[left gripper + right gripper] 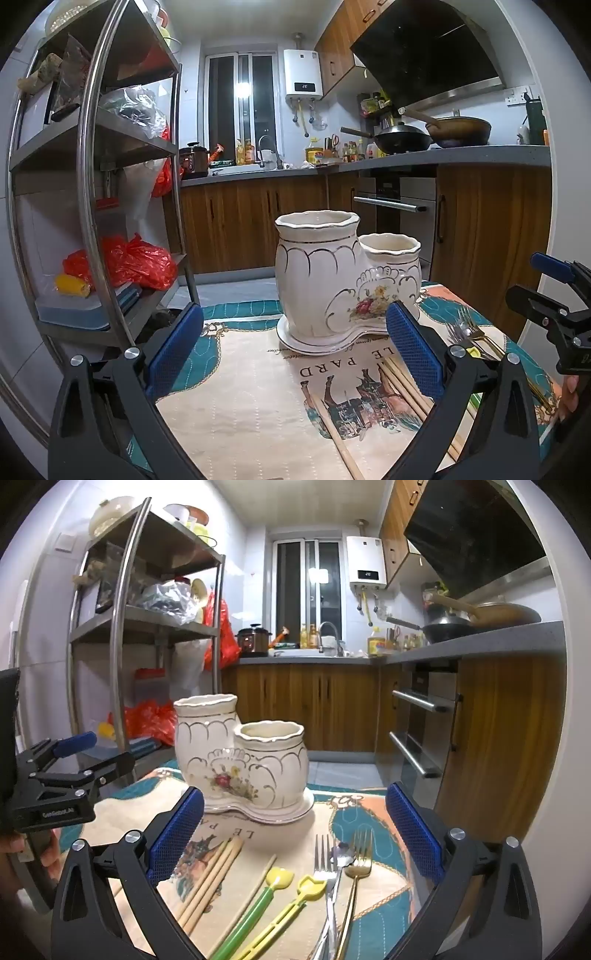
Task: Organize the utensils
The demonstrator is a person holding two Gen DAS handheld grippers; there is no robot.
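Right now, in the left wrist view, the left gripper (293,350) is hovering low over the surface (251,406) with its blue fingers (173,350) spread wide and nothing between them. A white holder (325,280) with two cups is standing at 12 o'clock, just past the fingertips. Both cups are looking empty as far as can be seen. Some wooden chopsticks (402,384) are lying at 4 o'clock, partly hiding behind the right finger, and one more is lying alone at 5 o'clock. A few forks (460,328) are showing at 3 o'clock, near the other gripper at the picture's edge.

Next, in the right wrist view, the right gripper (295,830) is also hanging open, fingers (415,834) wide and holding nothing. The holder is sitting at 11 o'clock. The chopsticks are lying at 7 o'clock. Two yellow and green sticks (273,897) with tulip tops are lying at 6 o'clock. A silver fork (324,860), a spoon (341,853) and a gold fork (360,860) are lying side by side, just right of them.

So the job is looking like it is only starting. Nothing is standing in the holder yet. All the utensils are waiting to be picked up and put into the cups.
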